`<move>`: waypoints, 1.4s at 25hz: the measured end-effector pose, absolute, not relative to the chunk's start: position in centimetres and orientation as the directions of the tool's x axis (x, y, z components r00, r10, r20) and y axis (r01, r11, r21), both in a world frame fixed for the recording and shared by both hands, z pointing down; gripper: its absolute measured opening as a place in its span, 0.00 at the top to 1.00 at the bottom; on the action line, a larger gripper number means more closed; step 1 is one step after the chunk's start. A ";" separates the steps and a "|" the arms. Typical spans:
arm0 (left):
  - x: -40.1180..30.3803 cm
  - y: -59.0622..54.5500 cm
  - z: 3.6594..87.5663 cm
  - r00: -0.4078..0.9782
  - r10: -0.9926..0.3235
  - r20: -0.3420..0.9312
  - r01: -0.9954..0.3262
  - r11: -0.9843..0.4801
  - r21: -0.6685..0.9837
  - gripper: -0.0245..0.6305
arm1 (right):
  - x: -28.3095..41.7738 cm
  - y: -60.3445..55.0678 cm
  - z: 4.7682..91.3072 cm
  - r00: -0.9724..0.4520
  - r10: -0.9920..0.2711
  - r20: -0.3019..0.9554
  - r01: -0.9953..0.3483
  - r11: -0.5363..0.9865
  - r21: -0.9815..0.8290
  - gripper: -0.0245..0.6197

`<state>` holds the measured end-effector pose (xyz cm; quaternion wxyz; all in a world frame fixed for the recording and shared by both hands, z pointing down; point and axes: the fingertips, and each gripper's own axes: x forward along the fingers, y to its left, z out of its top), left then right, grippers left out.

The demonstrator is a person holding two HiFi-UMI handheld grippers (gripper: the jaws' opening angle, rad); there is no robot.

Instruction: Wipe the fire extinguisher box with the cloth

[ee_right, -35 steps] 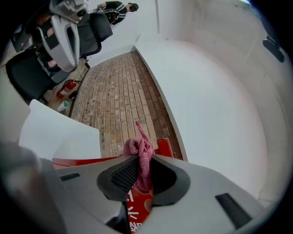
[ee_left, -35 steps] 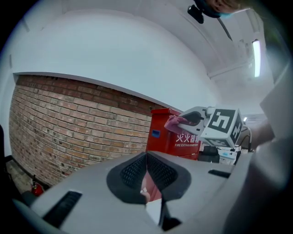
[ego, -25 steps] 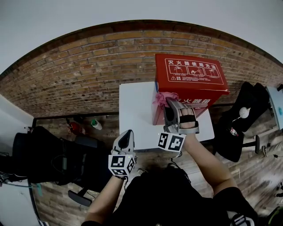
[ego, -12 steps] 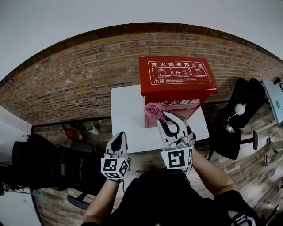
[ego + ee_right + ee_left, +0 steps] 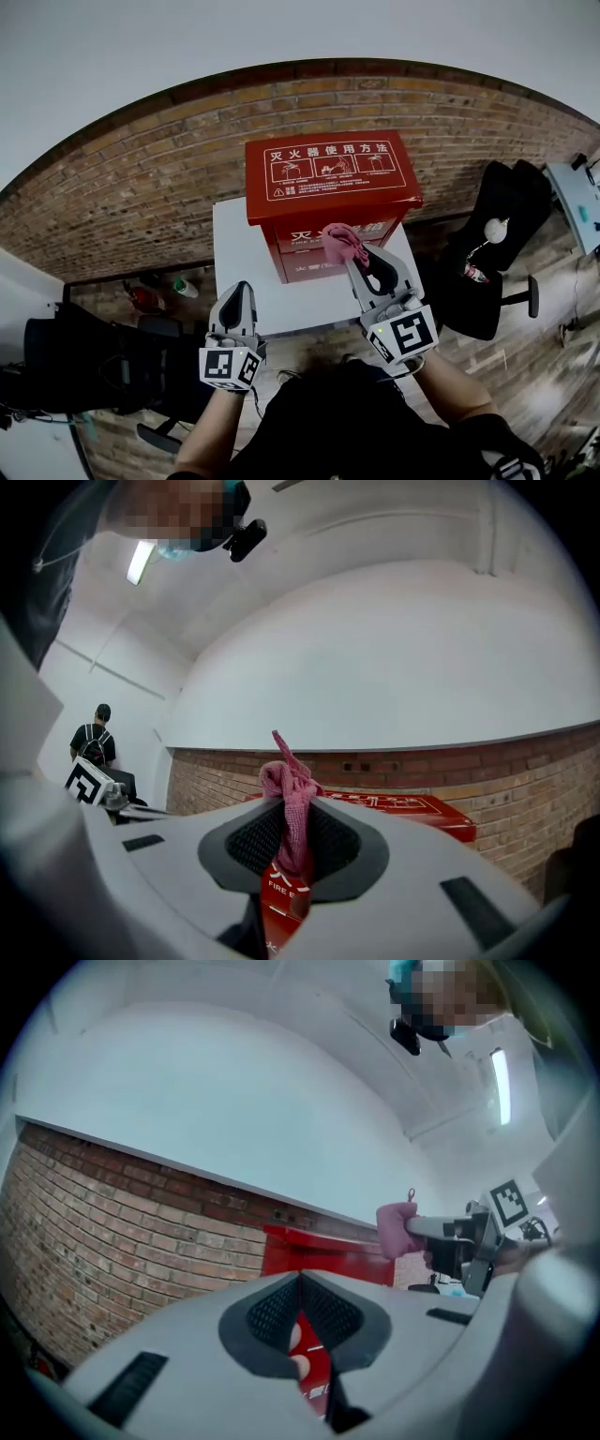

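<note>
The left hand-held gripper (image 5: 238, 289) is clenched, its jaws together with nothing between them. It hangs idle at the front left edge of a white bench (image 5: 242, 246).

Ahead of that gripper and to its right, a red fire extinguisher box (image 5: 328, 173) stands on the bench in front of a brick wall (image 5: 141, 197). White instruction pictures are printed on its lid.

Further right, the right hand-held gripper (image 5: 362, 253) is grasping a bunched pink cloth (image 5: 339, 242), which pokes out beyond its jaw tips. The cloth is at the box's front face, just under the lid's overhang. Whether it actually touches cannot be told.

Wiping of the front face appears to be under way. The next move likely calls for pressing the cloth against the panel and sweeping it across while the grip stays firm.
</note>
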<state>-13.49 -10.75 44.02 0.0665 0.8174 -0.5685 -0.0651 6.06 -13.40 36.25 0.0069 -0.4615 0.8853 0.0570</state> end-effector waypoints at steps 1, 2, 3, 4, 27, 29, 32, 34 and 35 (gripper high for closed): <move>-12.6 -10.8 43.4 0.355 -0.934 -0.046 -0.917 -0.357 0.179 0.93 | 7.1 -13.5 36.4 -0.571 -0.819 -0.062 -0.820 0.566 0.081 0.84; -11.7 -10.9 42.8 0.363 -0.930 -0.058 -0.914 -0.367 0.173 0.93 | 8.0 -13.5 36.7 -0.567 -0.821 -0.059 -0.823 0.564 0.066 0.84; -10.8 -11.1 42.4 0.371 -0.926 -0.066 -0.911 -0.377 0.167 0.93 | 9.0 -13.6 37.0 -0.564 -0.824 -0.057 -0.826 0.562 0.051 0.84; -9.9 -11.2 42.0 0.379 -0.922 -0.073 -0.908 -0.386 0.161 0.93 | 9.9 -13.7 37.3 -0.561 -0.826 -0.054 -0.828 0.560 0.037 0.84; 0.8 -12.3 44.0 0.422 -0.906 0.000 -0.896 -0.417 0.154 0.93 | 19.8 -13.4 43.3 -0.563 -0.826 0.026 -0.824 0.560 -0.088 0.84; 1.1 -12.2 44.1 0.419 -0.908 0.000 -0.897 -0.414 0.157 0.93 | 20.1 -13.3 43.4 -0.567 -0.823 0.028 -0.822 0.563 -0.088 0.84; 1.6 -12.0 44.1 0.415 -0.910 0.004 -0.898 -0.409 0.162 0.93 | 20.3 -13.2 43.3 -0.583 -0.812 0.023 -0.811 0.579 -0.086 0.84; 1.9 -11.8 44.1 0.415 -0.910 0.005 -0.898 -0.408 0.164 0.93 | 20.5 -13.0 43.3 -0.590 -0.807 0.020 -0.805 0.587 -0.087 0.84; 2.1 -11.6 44.1 0.415 -0.910 0.006 -0.898 -0.408 0.165 0.93 | 20.6 -12.8 43.3 -0.593 -0.805 0.018 -0.803 0.590 -0.087 0.84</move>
